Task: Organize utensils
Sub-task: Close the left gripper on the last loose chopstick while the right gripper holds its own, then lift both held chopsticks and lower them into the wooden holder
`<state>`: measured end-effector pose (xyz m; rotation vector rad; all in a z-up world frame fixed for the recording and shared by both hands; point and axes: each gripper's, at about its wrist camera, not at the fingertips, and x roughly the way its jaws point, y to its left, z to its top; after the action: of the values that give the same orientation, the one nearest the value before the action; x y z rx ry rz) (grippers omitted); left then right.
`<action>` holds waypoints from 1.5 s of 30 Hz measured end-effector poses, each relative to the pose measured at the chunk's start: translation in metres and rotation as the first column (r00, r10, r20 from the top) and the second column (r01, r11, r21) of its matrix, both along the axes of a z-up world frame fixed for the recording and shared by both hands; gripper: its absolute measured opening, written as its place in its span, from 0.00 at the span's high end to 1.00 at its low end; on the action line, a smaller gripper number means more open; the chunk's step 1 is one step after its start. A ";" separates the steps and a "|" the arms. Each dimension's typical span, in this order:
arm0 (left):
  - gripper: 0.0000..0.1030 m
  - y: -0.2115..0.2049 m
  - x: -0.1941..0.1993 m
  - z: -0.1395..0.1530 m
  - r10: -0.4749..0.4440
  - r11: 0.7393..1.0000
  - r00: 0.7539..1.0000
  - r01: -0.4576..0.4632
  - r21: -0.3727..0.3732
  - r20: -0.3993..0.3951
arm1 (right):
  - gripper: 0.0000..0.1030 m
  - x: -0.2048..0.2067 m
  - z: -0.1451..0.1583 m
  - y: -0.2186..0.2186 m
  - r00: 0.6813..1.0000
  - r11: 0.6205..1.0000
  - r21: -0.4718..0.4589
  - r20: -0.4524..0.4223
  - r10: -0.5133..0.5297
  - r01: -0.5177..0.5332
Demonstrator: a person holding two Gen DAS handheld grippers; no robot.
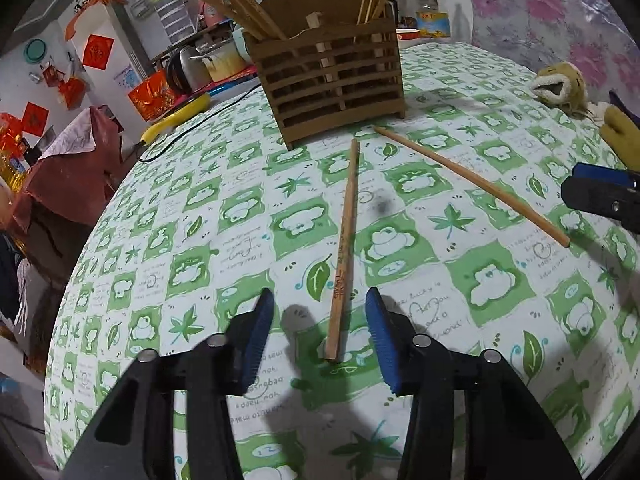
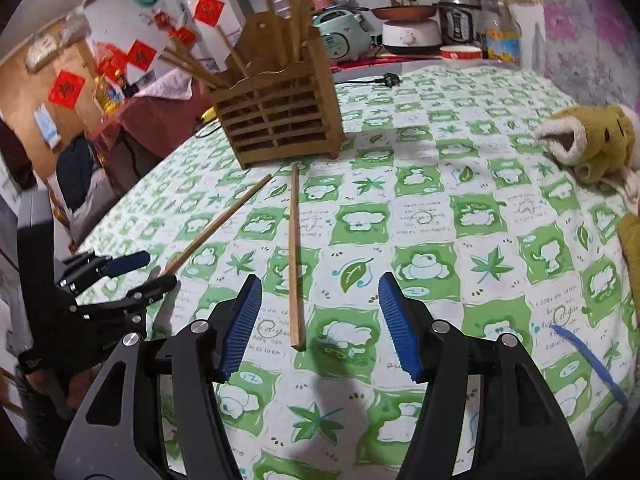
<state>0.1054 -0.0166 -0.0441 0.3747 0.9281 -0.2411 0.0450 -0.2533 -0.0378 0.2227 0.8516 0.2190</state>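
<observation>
Two wooden chopsticks lie on the green-and-white tablecloth before a slatted wooden utensil holder (image 1: 332,76) that holds several chopsticks. In the left wrist view my left gripper (image 1: 320,300) is open, its blue pads on either side of the near end of one chopstick (image 1: 344,248). The other chopstick (image 1: 472,184) lies to the right, its end near my right gripper (image 1: 600,192). In the right wrist view my right gripper (image 2: 320,288) is open around the near end of that chopstick (image 2: 295,256). The first chopstick (image 2: 220,222) points toward my left gripper (image 2: 136,270). The holder (image 2: 280,112) stands behind.
A yellow plush toy (image 2: 588,140) lies at the table's right edge, also in the left wrist view (image 1: 560,84). A blue strip (image 2: 588,364) lies near right. A black cable (image 1: 192,128) crosses the far left table edge. Kitchen appliances (image 2: 408,36) stand beyond the table.
</observation>
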 end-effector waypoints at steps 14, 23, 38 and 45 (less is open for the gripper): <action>0.92 0.014 0.011 -0.001 0.089 0.996 0.996 -0.089 -0.025 -0.021 | 0.42 -0.002 -0.003 0.031 0.998 0.979 -0.191 -0.013 0.067 -0.069; 0.58 0.026 0.017 0.001 0.147 0.986 0.988 -0.150 -0.076 -0.041 | 0.64 0.002 -0.009 0.035 0.994 0.976 -0.188 -0.057 0.098 -0.107; 0.59 0.026 0.001 0.002 0.069 0.995 0.996 -0.073 -0.075 -0.052 | 0.89 0.007 -0.016 0.037 0.989 0.974 -0.187 -0.104 0.107 -0.125; 0.88 0.025 -0.012 0.003 0.015 0.994 0.999 -0.021 -0.106 -0.052 | 0.94 0.007 -0.016 0.036 0.988 0.976 -0.177 -0.102 0.112 -0.129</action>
<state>0.0930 0.0081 -0.0413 0.2623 0.9646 -0.2836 0.0516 -0.2169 -0.0542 0.0081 0.9718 0.2434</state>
